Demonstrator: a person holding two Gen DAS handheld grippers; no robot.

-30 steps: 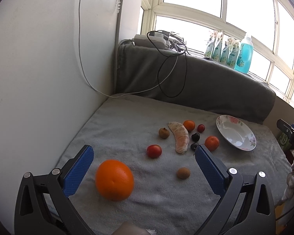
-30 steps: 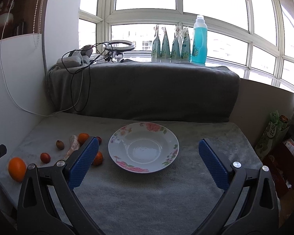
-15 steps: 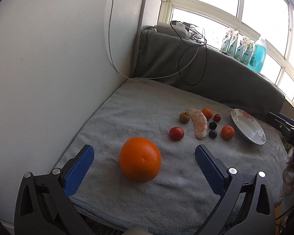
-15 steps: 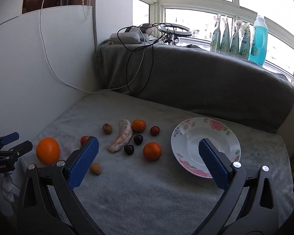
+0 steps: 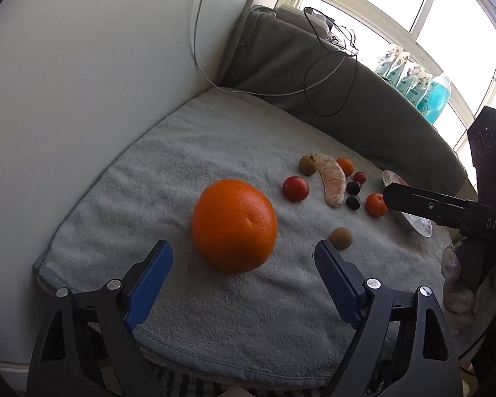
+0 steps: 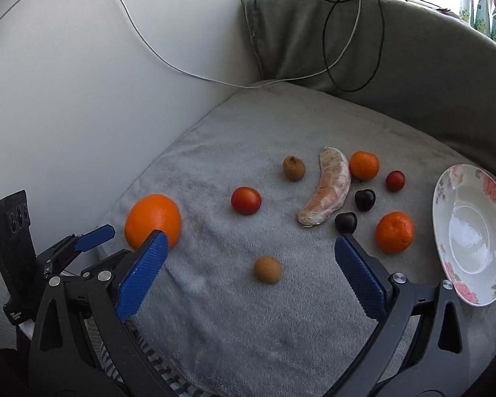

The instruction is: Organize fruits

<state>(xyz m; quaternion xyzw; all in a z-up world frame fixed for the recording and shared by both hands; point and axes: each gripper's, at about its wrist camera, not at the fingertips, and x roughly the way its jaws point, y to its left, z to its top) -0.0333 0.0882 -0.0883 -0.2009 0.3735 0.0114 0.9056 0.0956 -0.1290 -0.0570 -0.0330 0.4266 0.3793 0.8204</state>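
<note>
A big orange (image 5: 234, 225) lies on the grey towel (image 5: 188, 152), just ahead of my open, empty left gripper (image 5: 243, 258); it also shows in the right wrist view (image 6: 152, 220). My right gripper (image 6: 248, 248) is open and empty over a small brown fruit (image 6: 268, 269). Beyond lie a red tomato (image 6: 246, 200), a peeled citrus segment (image 6: 329, 195), two mandarins (image 6: 394, 232), two dark fruits (image 6: 346, 222), a brown fruit (image 6: 294, 167) and a small red fruit (image 6: 395, 181). An empty floral plate (image 6: 446, 231) sits at the right.
A white wall panel (image 6: 82, 82) borders the towel on the left. A grey covered ledge (image 6: 396, 49) with cables (image 6: 347, 33) rises behind. Bottles (image 5: 433, 96) stand on the sill. The towel's front edge (image 5: 231, 364) is near my left gripper.
Both grippers have swung left and dropped closer to the towel. The orange now sits nearer between my left fingers. The right view now takes in the fruits with the plate at its right edge.
</note>
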